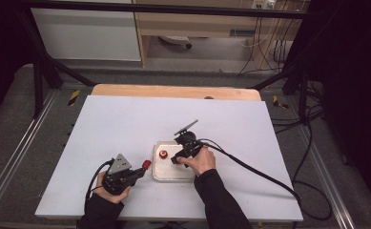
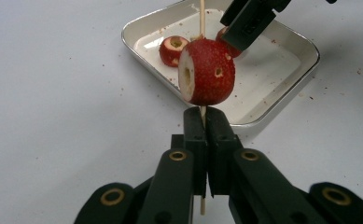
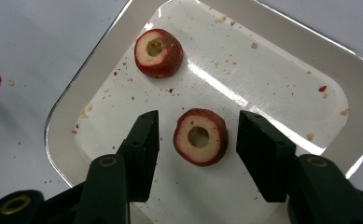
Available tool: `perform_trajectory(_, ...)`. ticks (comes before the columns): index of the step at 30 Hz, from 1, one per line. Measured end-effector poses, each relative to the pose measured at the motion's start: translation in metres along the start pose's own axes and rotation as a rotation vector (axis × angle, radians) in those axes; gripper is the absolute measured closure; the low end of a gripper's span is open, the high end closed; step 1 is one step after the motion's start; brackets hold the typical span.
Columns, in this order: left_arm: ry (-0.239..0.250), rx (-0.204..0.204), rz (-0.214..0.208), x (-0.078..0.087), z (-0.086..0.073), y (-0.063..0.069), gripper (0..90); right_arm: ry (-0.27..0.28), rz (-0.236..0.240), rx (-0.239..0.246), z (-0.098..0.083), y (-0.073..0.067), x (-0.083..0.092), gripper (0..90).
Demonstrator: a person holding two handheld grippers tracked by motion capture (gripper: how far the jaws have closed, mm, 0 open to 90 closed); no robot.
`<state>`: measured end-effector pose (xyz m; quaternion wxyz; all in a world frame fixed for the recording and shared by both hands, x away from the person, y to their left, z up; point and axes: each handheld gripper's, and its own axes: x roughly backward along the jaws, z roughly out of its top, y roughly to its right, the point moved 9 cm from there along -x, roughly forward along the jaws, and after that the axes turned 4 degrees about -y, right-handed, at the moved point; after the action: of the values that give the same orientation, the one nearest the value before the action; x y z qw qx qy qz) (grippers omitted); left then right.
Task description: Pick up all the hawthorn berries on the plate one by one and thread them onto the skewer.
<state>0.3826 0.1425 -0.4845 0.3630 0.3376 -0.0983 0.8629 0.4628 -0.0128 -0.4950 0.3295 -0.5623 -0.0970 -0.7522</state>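
White worktop [image 1: 126,124] | left gripper [image 2: 202,122] fingers clenched on thin wooden skewer [image 2: 201,14] | right gripper [image 3: 198,140] fingers released, straddling cored red fruit slice [image 3: 200,136] in white square tray [image 3: 356,88] | risk: off-centre pinch could crush the slice.

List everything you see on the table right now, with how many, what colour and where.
Table: one, white top.
Tray: one, white with a metal rim, near the table's middle.
Cored fruit pieces: three, red skin, pale flesh. One on the skewer beside the tray; one loose in the tray; one in the tray between the right jaws, not yet pressed.
Skewer: one, pale wood, through the first piece.
Crumbs: many, reddish, scattered in the tray.
Left hand-held gripper: one, black, shut on the skewer.
Right hand-held gripper: one, black, open over the tray.
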Motion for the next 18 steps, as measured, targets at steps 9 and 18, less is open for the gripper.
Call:
perform_trajectory(9,0.000,-0.003,0.000,-0.0003,0.0001,0.0005,88.0,-0.027,0.007,-0.034,-0.0007,0.0029,-0.0058,58.9)
perform_trajectory(18,0.003,-0.005,0.002,0.0000,0.0006,0.0008,88.0,-0.015,0.021,-0.039,0.0003,0.0016,-0.0027,60.9)
